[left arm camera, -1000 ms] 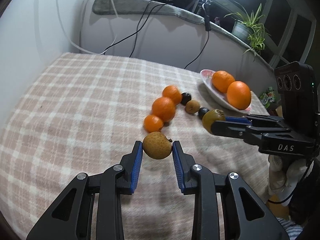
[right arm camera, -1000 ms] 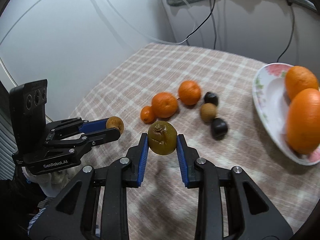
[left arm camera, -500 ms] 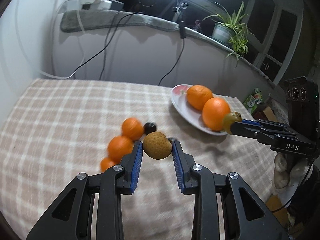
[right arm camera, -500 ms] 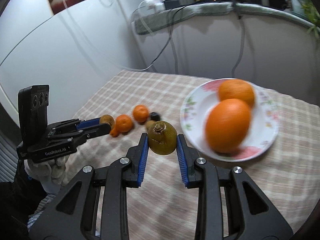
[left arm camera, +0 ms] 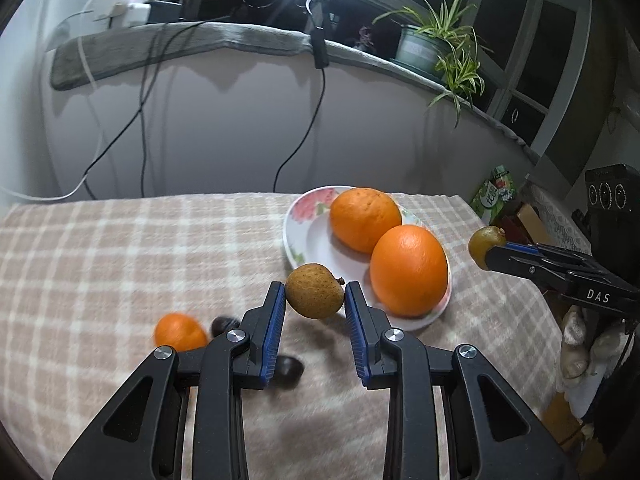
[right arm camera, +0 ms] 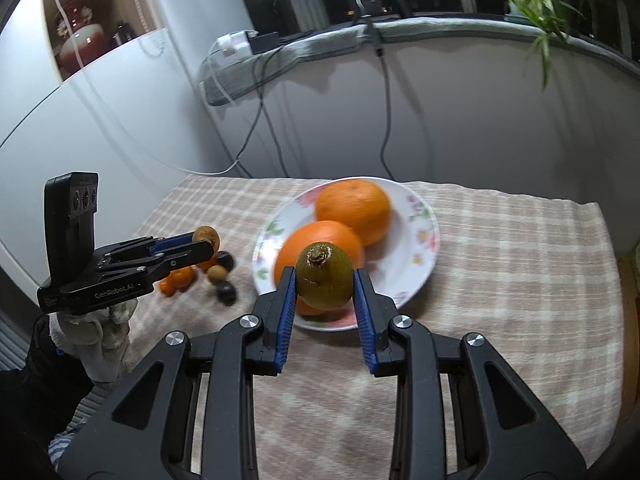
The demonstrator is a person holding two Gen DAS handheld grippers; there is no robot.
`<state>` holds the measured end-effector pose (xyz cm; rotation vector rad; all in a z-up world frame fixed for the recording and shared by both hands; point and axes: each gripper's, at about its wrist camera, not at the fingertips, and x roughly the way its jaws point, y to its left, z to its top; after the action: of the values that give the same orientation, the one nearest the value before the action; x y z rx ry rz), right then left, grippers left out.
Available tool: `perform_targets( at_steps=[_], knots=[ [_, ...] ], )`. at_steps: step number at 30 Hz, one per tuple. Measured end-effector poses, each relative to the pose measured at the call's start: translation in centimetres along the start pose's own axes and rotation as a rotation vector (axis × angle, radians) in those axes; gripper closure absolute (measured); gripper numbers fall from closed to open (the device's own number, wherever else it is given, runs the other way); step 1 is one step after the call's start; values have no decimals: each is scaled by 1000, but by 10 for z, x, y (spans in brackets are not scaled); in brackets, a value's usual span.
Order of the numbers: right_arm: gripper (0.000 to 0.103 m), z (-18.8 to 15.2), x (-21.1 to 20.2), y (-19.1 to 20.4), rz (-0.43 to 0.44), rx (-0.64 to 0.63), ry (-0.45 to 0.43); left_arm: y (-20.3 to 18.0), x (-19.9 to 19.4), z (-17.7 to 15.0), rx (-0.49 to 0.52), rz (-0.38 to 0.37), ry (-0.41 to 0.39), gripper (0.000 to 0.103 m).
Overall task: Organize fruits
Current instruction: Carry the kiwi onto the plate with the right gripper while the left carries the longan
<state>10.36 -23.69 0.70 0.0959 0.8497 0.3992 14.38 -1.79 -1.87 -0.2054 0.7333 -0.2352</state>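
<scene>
My left gripper (left arm camera: 315, 294) is shut on a small tan round fruit (left arm camera: 314, 290), held above the cloth just left of the flowered white plate (left arm camera: 306, 236). The plate holds two large oranges (left arm camera: 408, 270). My right gripper (right arm camera: 325, 282) is shut on a green-brown kiwi (right arm camera: 325, 276), held over the plate's near rim (right arm camera: 430, 248). The right gripper also shows at the right of the left wrist view (left arm camera: 486, 248), the left gripper at the left of the right wrist view (right arm camera: 206, 240).
A small orange (left arm camera: 180, 332) and dark round fruits (left arm camera: 289, 368) lie on the checked tablecloth (left arm camera: 120, 264) left of the plate. Cables hang down the wall behind. A potted plant (left arm camera: 436, 48) stands on the ledge. The table's right edge lies beyond the plate.
Both grippers have moved with their fruits from the loose fruit group toward the plate. The plate and oranges now sit closer and more central in both views.
</scene>
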Motion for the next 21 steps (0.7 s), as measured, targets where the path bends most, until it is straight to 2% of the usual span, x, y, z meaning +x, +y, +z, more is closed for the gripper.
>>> perform_targets(
  at_steps=[11, 21],
  knots=[
    [74, 5, 28, -40, -42, 48, 36, -13, 38, 10, 37, 4, 52, 74],
    [74, 5, 44, -47, -58, 48, 71, -14, 45, 11, 37, 4, 72, 74]
  ],
)
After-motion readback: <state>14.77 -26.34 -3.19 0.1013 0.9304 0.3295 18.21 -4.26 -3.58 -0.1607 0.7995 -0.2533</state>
